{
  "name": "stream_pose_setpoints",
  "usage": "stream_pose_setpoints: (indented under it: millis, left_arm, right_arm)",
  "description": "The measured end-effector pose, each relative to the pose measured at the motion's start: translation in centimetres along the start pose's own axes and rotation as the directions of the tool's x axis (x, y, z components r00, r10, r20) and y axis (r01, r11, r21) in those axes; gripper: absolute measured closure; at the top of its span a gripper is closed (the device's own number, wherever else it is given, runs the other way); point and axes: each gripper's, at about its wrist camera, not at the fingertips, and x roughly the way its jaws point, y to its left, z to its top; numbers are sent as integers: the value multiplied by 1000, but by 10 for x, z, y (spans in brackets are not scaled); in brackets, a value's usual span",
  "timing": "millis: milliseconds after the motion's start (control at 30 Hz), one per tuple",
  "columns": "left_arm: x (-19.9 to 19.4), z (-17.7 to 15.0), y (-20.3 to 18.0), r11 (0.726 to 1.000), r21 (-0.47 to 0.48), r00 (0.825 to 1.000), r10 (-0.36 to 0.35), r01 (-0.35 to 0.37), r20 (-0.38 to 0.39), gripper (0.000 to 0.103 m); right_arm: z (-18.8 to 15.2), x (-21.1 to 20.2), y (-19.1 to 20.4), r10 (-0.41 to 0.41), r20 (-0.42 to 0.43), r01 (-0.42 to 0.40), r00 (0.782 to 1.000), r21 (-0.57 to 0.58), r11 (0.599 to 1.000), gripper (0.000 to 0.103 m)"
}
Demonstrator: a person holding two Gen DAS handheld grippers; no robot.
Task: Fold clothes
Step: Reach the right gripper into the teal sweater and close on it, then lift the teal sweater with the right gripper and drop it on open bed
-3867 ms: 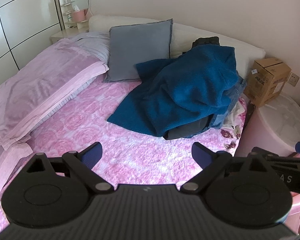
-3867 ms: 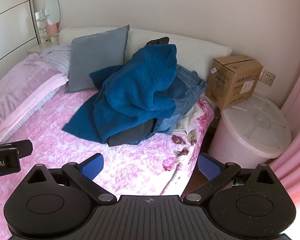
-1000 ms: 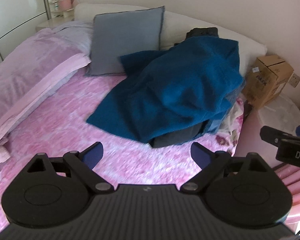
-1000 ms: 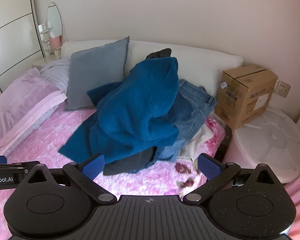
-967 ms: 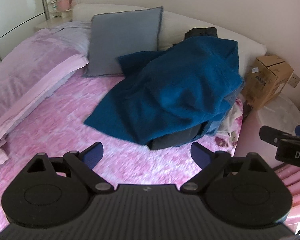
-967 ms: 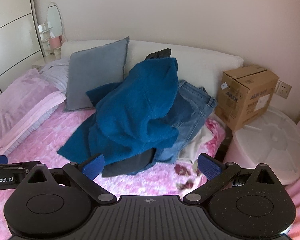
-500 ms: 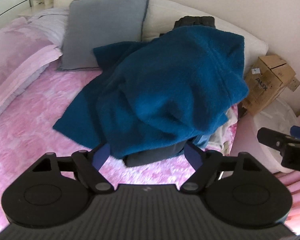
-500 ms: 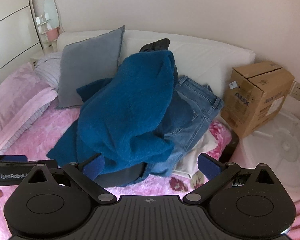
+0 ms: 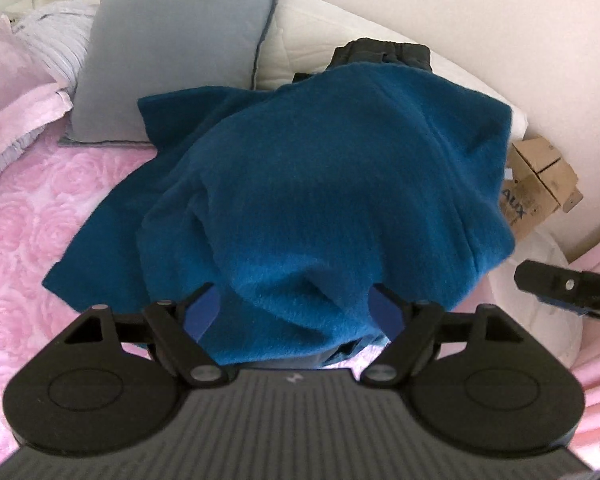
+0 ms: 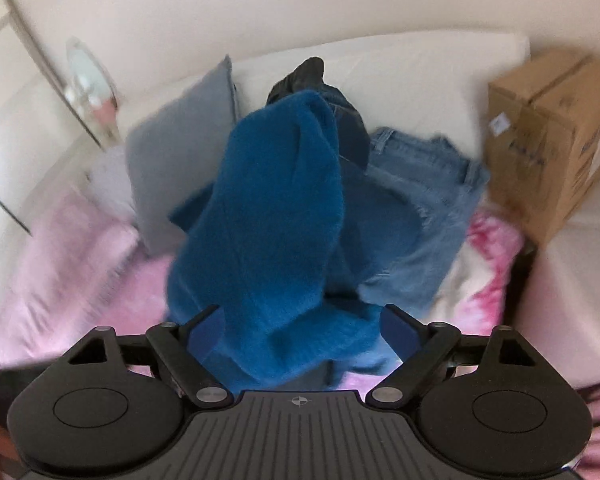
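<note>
A fuzzy dark blue garment [image 9: 320, 200] lies heaped on a pile of clothes on the pink bed; it also shows in the right wrist view [image 10: 268, 232]. Under it lie light blue jeans [image 10: 416, 216] and a dark garment [image 9: 380, 50] at the top. My left gripper [image 9: 296, 312] is open, its jaws either side of the blue garment's near fold. My right gripper [image 10: 300, 328] is open too, jaws either side of the garment's lower edge. The right gripper's tip [image 9: 560, 284] shows at the right of the left wrist view.
A grey cushion [image 9: 180, 48] leans on the white headboard [image 9: 320, 36] to the left of the pile. A cardboard box [image 10: 552, 140] stands on a white round lid [image 10: 580, 280] to the right of the bed. Pink rose-patterned bedding [image 9: 40, 220] spreads left.
Both grippers have moved forward to the clothes pile, which now fills the views. The left jaws have narrowed slightly. The right view is blurred from motion.
</note>
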Motion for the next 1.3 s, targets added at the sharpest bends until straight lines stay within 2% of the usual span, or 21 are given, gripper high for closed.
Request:
stream_pose_setpoints:
  millis: [167,267,300,367,400,433,500,567,733,900,1067,1167,1300]
  left_arm:
    - [9,6,8,1000,-27,1000,16,-16,-19,24]
    - [8,8,12,999,-34,999,30,-31,-19,24]
    - [8,8,14,999,-37,999,35,-36,-18,24]
    - [4,8,17,998,-47,999,45,-46,-14,24]
    - [1,7,20,997,-53,999,50,-51,-11,24]
    - [-3,6,22,997,-60,998,56,-57,-5,24]
    - [-12,3,27,995,-73,998,68,-67,9,24]
    - [-23,-2,31,993,-88,996,81,-78,25,24]
    - [-67,-22,46,983,-140,988,131,-118,85,24]
    - [-129,-57,71,955,-244,966,208,-167,153,24]
    - [-202,-102,97,919,-331,929,297,-215,222,24]
    - [-252,-133,111,894,-380,898,352,-239,265,24]
    - [-322,-183,129,853,-442,844,437,-279,311,24]
  right_arm:
    - [14,26,-18,94,33,-98,995,160,982,15]
    - [18,47,-22,104,0,-101,995,214,972,16]
    - [18,53,-22,120,-9,-115,993,221,968,19]
    - [17,63,-20,153,-32,-142,988,230,963,72]
    - [17,65,-19,157,-45,-143,987,228,963,74]
    - [18,63,-15,153,-46,-141,987,203,969,81]
    - [20,58,-6,148,-47,-139,988,153,978,84]
    - [24,45,6,190,-20,-187,982,106,977,86]
    - [38,11,52,314,18,-314,949,-8,949,88]
    - [22,-31,118,473,13,-469,881,-108,877,88]
    - [6,-73,185,616,-9,-605,787,-204,770,89]
    - [-12,-108,231,703,-13,-682,711,-257,685,89]
    - [-40,-160,296,808,-16,-767,589,-324,553,89]
